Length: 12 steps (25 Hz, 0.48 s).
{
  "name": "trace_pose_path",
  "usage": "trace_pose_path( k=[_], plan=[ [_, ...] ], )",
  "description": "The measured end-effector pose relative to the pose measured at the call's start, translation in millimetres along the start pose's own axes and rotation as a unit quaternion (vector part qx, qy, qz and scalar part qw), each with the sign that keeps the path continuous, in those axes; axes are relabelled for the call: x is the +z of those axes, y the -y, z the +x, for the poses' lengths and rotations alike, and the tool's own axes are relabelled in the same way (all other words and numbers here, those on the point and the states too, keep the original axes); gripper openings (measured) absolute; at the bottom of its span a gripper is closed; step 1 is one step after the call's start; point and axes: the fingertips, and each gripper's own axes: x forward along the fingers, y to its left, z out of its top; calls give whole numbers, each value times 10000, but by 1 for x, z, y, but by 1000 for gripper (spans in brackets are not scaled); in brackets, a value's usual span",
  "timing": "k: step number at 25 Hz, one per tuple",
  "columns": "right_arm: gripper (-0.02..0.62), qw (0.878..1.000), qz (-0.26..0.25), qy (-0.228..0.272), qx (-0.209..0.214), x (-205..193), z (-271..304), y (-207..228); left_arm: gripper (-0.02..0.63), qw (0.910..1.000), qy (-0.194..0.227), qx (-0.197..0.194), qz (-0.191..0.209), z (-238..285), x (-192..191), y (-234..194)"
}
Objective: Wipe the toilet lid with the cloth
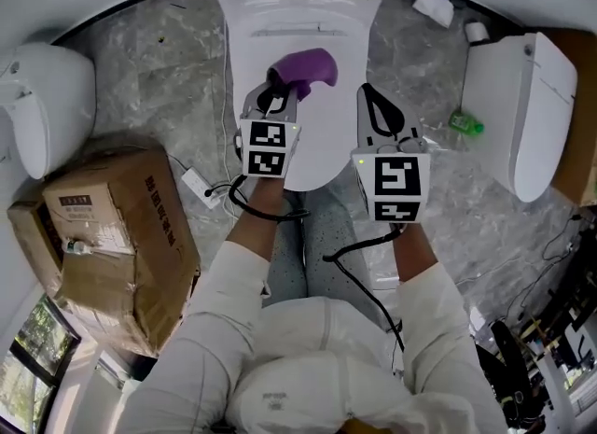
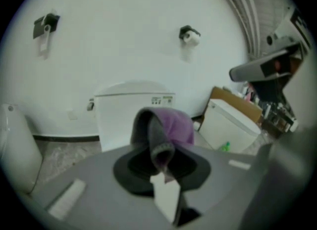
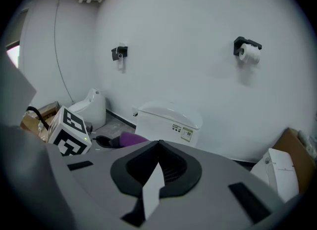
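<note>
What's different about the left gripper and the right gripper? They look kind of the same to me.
The left gripper is shut on a purple cloth; the right gripper is shut with nothing in it. In the head view, the left gripper is over the toilet lid, while the right gripper is out by the lid's right edge. Same: both point forward and down, and each carries a cube with square markers.
</note>
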Motion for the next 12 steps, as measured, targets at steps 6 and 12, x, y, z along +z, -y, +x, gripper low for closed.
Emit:
trace_pose_path(
  k=[6,12],
  plan=[
    [14,9992,36,332,-211,45,-38,-16,49,9983,537,124,196,-63,67,-10],
    [14,9962,97,733,-452,78,-80,-21,49,9928,1111,162,420,-119,124,3]
  ],
)
